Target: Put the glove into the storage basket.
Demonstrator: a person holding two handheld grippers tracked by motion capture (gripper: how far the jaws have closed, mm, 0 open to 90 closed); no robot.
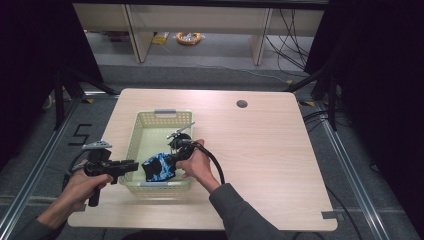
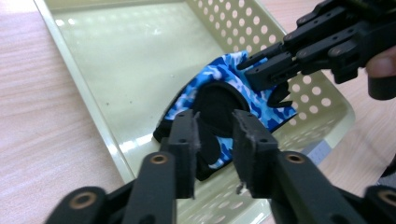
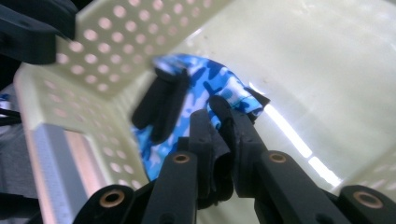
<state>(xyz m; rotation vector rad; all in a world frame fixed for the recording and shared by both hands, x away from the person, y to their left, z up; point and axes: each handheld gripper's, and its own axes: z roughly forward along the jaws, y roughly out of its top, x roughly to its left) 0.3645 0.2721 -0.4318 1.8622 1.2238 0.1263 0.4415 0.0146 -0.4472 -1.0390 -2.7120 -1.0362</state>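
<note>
- My right gripper point(image 3: 215, 116) has its jaws pinched tight on an edge of the blue camouflage cloth point(image 2: 219, 105), which has black patches on it.
- The cloth sits at the near end of the pale green perforated basket point(image 1: 150, 120), partly draped against the near wall; I cannot tell whether it rests on the floor of the basket.
- My left gripper point(image 2: 215, 135) holds nothing; its jaws stand a little apart, pointing at the cloth from just outside the basket's left rim.
- In the high view my left hand point(image 1: 82, 187) is at the table's near left corner, and my right hand point(image 1: 196, 162) reaches over the basket's near right corner.
- The basket stands on a light wooden table point(image 1: 270, 150), with a round cable hole point(image 1: 242, 104) near the far edge.
- The basket's near wall stands between my left gripper and the cloth.
</note>
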